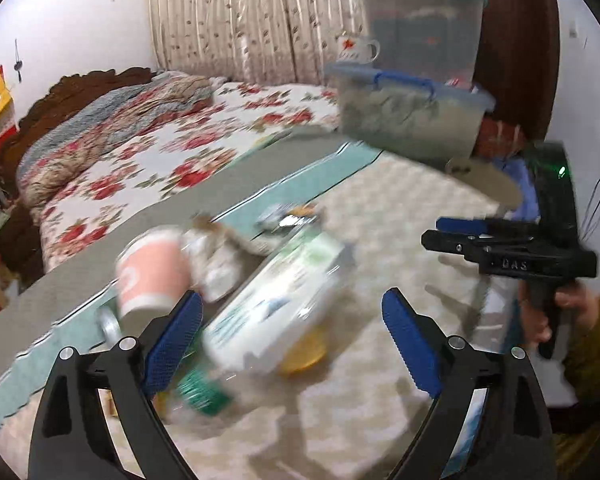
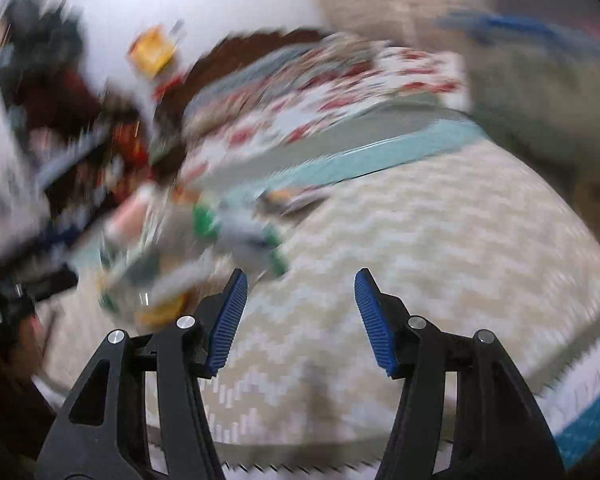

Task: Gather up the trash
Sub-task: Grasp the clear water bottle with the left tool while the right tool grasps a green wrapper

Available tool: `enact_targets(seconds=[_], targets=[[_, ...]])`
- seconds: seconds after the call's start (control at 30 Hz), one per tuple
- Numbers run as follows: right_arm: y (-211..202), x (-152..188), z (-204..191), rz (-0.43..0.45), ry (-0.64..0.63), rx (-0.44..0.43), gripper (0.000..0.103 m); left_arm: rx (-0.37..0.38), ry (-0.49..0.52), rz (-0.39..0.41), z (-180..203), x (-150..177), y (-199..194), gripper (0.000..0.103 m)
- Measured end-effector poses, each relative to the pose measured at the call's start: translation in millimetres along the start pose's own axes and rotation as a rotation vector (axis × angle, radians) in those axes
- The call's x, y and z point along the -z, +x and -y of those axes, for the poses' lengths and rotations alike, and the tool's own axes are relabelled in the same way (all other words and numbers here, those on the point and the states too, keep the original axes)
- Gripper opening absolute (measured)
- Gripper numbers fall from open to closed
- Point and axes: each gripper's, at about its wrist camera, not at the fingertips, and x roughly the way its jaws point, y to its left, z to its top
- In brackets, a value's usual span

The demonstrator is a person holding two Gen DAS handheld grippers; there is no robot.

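- My left gripper [image 1: 292, 320] hangs with its blue pads spread wide and empty over a heap of trash in the lower centre of the left wrist view; I judge the wide spread is meant to take the bulky plastic bottle [image 1: 276, 304] that lies on its side between the fingers.
- The bottle, white-and-green labelled with a green cap toward the bottom of the frame, sits on the zigzag-patterned table cover [image 1: 400, 208]; a pink paper cup [image 1: 152, 276] lies tipped over just left of it, and crumpled paper [image 1: 216, 264] rests between the two.
- A small shiny wrapper [image 1: 288, 218] lies beyond the bottle, toward the teal border of the cover.
- An orange-yellow object shows under the bottle's lower edge; blur keeps me from naming it.
- My right gripper [image 2: 300, 308] is also open and holds nothing; in the left wrist view it appears at the right edge, gripped in my hand [image 1: 556, 312], well apart from the pile.
- The right wrist view is heavily smeared; the trash shows only as green, pink and white streaks at its centre left, so the right tool seems to be swinging and not yet aimed.
- Stacked clear storage tubs [image 1: 412, 116] stand at the upper right, a floral bedspread [image 1: 188, 148] fills the upper left.
- No bin or bag is visible.
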Motion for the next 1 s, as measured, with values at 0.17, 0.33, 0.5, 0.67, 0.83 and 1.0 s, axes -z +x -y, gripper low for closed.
enact_targets(seconds=[0.17,0.33,0.5,0.67,0.83,1.0], targets=[[29,4,-49,-0.069,-0.166,0.06,0.058,0.021,0.021,-0.051,-22,17,29,0.087],[35,-1,-60,-0.06,-0.161,0.072,0.059,0.092,0.016,-0.105,-31,28,49,0.09],[40,-10,-80,-0.055,-0.166,0.036,0.059,0.045,0.058,-0.12,-25,35,52,0.064],[37,-12,-100,-0.037,-0.21,0.01,0.06,0.043,-0.024,-0.143,-40,55,30,0.062],[35,-9,-92,-0.024,-0.204,0.03,0.064,0.054,-0.112,-0.106,-54,82,-12,0.062],[66,-22,-81,-0.089,-0.211,0.111,0.066,0.095,-0.218,-0.101,-67,95,-29,0.062]])
